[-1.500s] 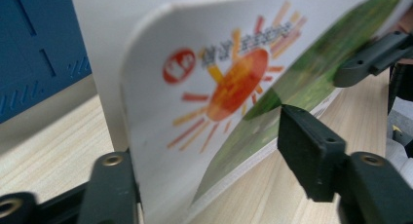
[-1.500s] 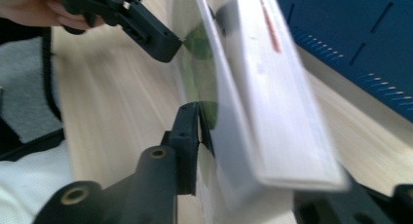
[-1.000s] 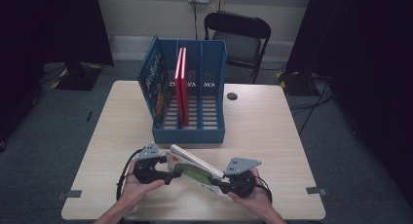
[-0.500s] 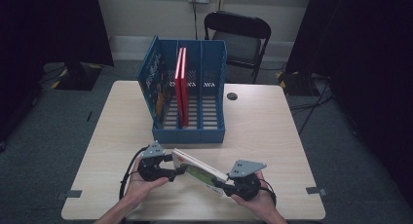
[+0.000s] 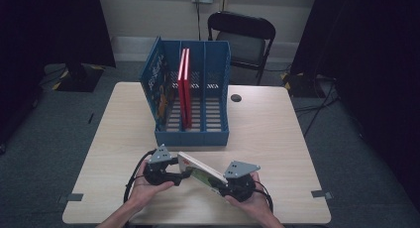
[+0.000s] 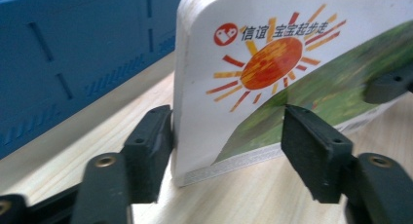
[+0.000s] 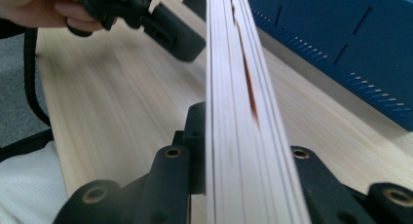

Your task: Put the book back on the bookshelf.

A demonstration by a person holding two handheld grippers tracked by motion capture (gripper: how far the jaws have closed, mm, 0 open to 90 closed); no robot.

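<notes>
My left gripper (image 5: 184,174) has edged in and its jaws have been closing around the board book (image 5: 203,170), not yet pinching. The right gripper (image 7: 242,158) clamps its other end, low over the table (image 5: 267,134). I should close squarely before lifting toward the blue rack (image 5: 193,134).

Black tongs (image 6: 224,151), grey three-cornered plates
</notes>
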